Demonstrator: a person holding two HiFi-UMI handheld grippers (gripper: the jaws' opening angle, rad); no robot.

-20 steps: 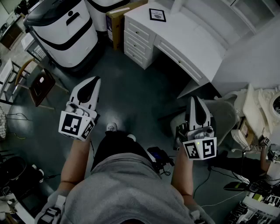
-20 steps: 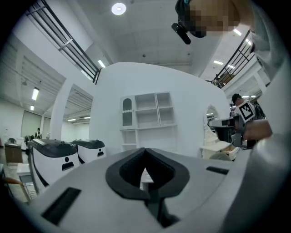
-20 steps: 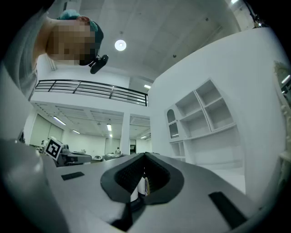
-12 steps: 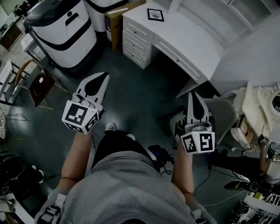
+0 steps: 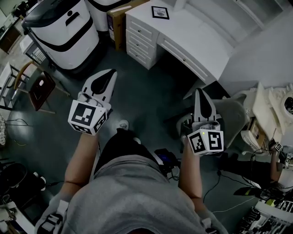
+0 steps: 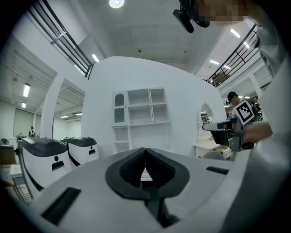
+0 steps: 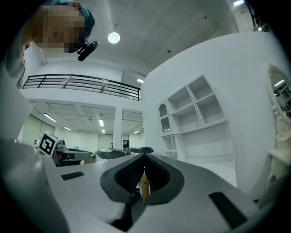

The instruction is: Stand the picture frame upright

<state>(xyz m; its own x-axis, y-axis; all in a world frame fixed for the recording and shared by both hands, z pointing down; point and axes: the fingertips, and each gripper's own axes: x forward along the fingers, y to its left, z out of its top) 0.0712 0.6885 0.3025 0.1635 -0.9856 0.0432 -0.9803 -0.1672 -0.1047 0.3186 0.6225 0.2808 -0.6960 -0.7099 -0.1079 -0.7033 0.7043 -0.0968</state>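
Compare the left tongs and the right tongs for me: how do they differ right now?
The left tongs slant toward the head view's upper right; the right tongs point straight up it. The left tongs hang over the dark floor, the right tongs over a grey chair beside the white desk. Both are shut, empty and apart from the picture frame lying flat on that desk.

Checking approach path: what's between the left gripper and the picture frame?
In the head view, only bare dark floor and the drawer fronts of the white desk separate the left gripper from the picture frame.
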